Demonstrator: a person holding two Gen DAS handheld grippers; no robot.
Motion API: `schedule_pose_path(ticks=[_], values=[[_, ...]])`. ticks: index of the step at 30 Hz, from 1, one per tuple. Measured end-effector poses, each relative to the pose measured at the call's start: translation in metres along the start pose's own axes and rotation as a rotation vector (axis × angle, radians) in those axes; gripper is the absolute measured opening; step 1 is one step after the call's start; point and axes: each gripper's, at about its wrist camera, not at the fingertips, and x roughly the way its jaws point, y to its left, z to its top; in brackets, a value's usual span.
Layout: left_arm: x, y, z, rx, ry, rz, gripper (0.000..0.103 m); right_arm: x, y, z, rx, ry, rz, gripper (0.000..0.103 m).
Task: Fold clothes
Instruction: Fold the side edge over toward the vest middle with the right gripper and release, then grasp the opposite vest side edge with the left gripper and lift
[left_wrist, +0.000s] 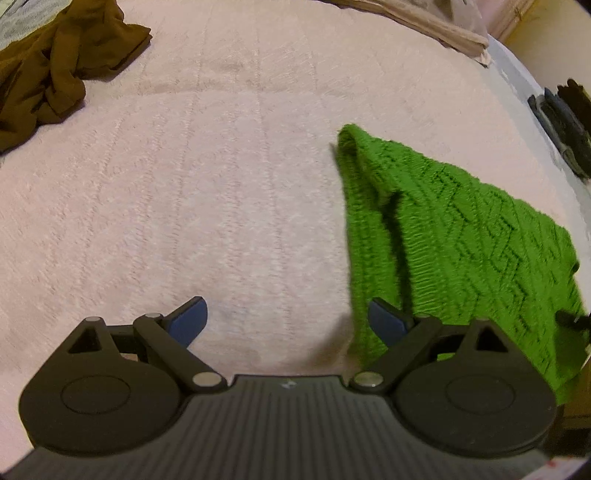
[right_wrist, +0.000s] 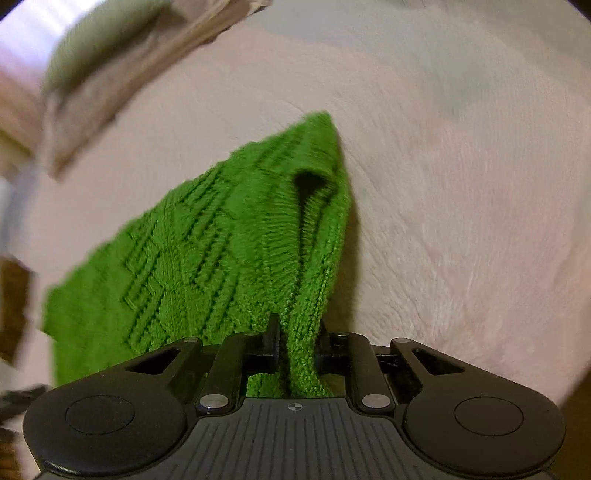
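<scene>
A green knitted garment with a zigzag pattern hangs stretched over the pink bed cover, its far corner touching the cover. In the left wrist view my left gripper stands open just left of the garment's edge, with nothing between its blue pads. In the right wrist view my right gripper is shut on a bunched fold of the green garment, which drapes away from the jaws to the left and forward.
A crumpled brown garment lies at the far left of the bed. Folded beige cloth sits at the far edge. Dark items lie off the bed's right side. The pink bed cover stretches to the right of the right gripper.
</scene>
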Motion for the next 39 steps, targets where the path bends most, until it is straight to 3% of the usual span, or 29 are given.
schedule_pose_path(ticks=[3, 9, 12, 16, 17, 19, 23, 27, 29, 32, 35, 36, 39], values=[[-0.007, 0.013, 0.002, 0.018, -0.006, -0.008, 0.091, -0.026, 0.068, -0.004, -0.182, -0.081, -0.152, 0.011], [-0.025, 0.048, 0.001, 0.002, -0.033, -0.025, 0.091, -0.052, 0.226, -0.054, -0.572, -0.219, -0.187, 0.011], [-0.033, 0.071, -0.005, -0.034, -0.041, -0.028, 0.091, -0.028, 0.286, -0.098, -0.767, -0.186, -0.138, 0.011], [-0.040, 0.097, -0.016, -0.104, -0.031, -0.030, 0.091, 0.049, 0.323, -0.150, -0.951, -0.057, -0.203, 0.017], [-0.041, 0.103, -0.018, -0.117, -0.027, -0.031, 0.091, 0.060, 0.327, -0.161, -0.993, -0.064, -0.242, 0.024], [-0.044, 0.111, -0.024, -0.134, -0.018, -0.038, 0.091, 0.060, 0.333, -0.171, -1.065, -0.089, -0.281, 0.028], [-0.048, 0.112, -0.033, -0.115, -0.005, -0.039, 0.090, 0.022, 0.326, -0.160, -1.020, -0.064, -0.186, 0.038], [-0.052, 0.095, -0.031, -0.121, -0.009, -0.066, 0.090, -0.021, 0.309, -0.147, -0.964, -0.092, -0.122, 0.039], [-0.052, 0.083, -0.029, -0.132, -0.017, -0.088, 0.089, -0.043, 0.290, -0.132, -0.879, -0.090, -0.082, 0.039], [-0.050, 0.063, -0.025, -0.156, -0.022, -0.105, 0.081, -0.067, 0.257, -0.109, -0.723, -0.076, 0.035, 0.039], [-0.049, 0.043, -0.023, -0.204, -0.028, -0.156, 0.080, -0.081, 0.224, -0.090, -0.587, -0.081, 0.170, 0.039], [-0.048, 0.037, -0.023, -0.219, -0.029, -0.177, 0.080, -0.077, 0.215, -0.085, -0.553, -0.066, 0.149, 0.039], [-0.043, 0.015, -0.023, -0.227, -0.032, -0.225, 0.080, -0.051, 0.192, -0.073, -0.492, -0.018, -0.022, 0.039]])
